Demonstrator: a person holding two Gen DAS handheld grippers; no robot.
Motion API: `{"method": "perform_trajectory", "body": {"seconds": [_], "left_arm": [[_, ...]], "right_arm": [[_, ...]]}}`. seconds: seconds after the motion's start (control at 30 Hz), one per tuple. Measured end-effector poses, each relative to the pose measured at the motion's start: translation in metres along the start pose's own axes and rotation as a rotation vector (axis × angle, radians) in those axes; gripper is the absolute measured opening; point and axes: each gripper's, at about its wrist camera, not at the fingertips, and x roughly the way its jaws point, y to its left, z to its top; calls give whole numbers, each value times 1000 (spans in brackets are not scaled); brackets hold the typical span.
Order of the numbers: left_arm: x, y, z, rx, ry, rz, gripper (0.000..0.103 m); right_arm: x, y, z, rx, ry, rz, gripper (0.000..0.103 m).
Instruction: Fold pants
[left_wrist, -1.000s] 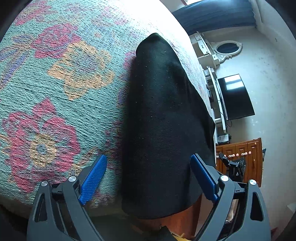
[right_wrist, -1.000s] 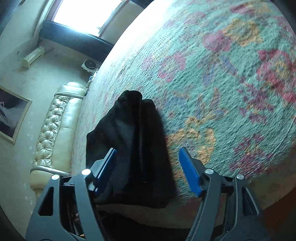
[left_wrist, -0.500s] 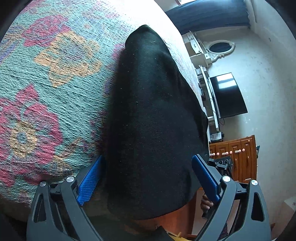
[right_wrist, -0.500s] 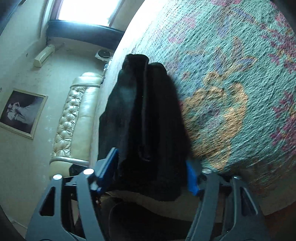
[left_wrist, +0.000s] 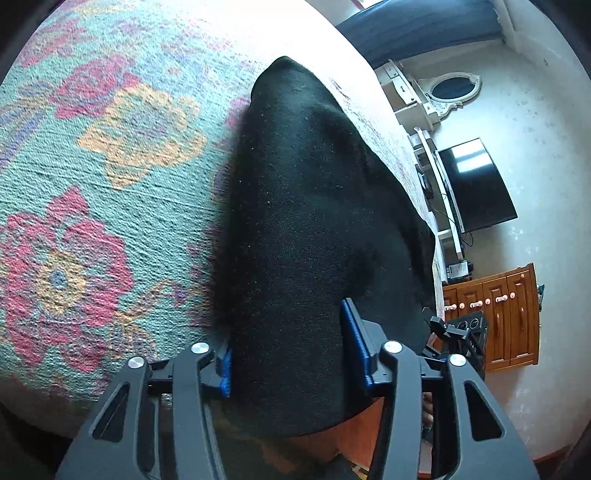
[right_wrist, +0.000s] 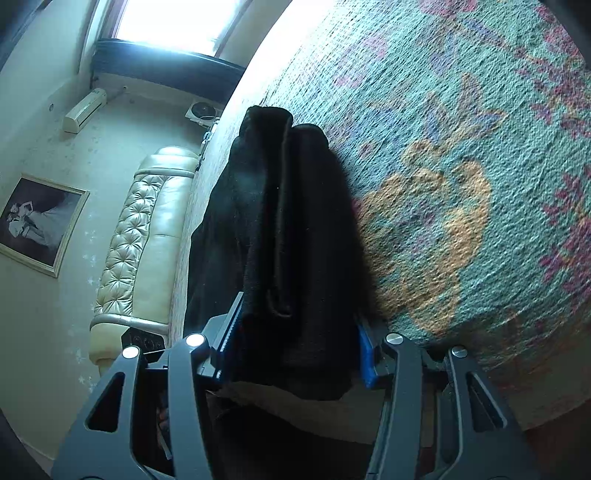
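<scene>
A: Entry, largest first. The bed, under a floral bedspread (left_wrist: 110, 206), carries the work. The black pants (left_wrist: 306, 221) lie along it as a long narrow strip, near end hanging just over the bed's near edge, far end tapering toward the window. Probably laid lengthwise so both ends can be reached and brought together for the next fold.

B: Same bedspread (right_wrist: 461, 184) in the right view. There the pants (right_wrist: 295, 229) show two stacked lengths with a seam between them, so I judge the legs are already laid one on the other.

A: Left tool (left_wrist: 288, 350): jaws have just been closing, and the blue pads now press the near end of the cloth from both sides, with the fabric bunched between them. I read that as a grip.

B: Right tool (right_wrist: 295, 350): jaws also just closing, narrowed onto the near hem, pads against the cloth on both sides. Gripped too, I'd say. Two tools side by side on one end suggests that the whole width will be lifted evenly.

A: Not legible: black on black hides pockets, the waistband and which end is which. The overhanging hem sits behind the tool bodies.

B: The far end is small and in window glare. How many layers each pad has caught cannot be told. The person's hands are mostly hidden behind the tools.
</scene>
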Motion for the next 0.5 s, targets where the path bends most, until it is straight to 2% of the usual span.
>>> {"method": "perform_trajectory", "body": {"seconds": [0.2, 0.5], "left_arm": [[-2, -12, 0, 45, -26, 51, 38], [-7, -17, 1, 87, -68, 123, 35]], "right_arm": [[6, 18, -5, -24, -16, -26, 46], [19, 43, -9, -43, -19, -46, 45]]}}
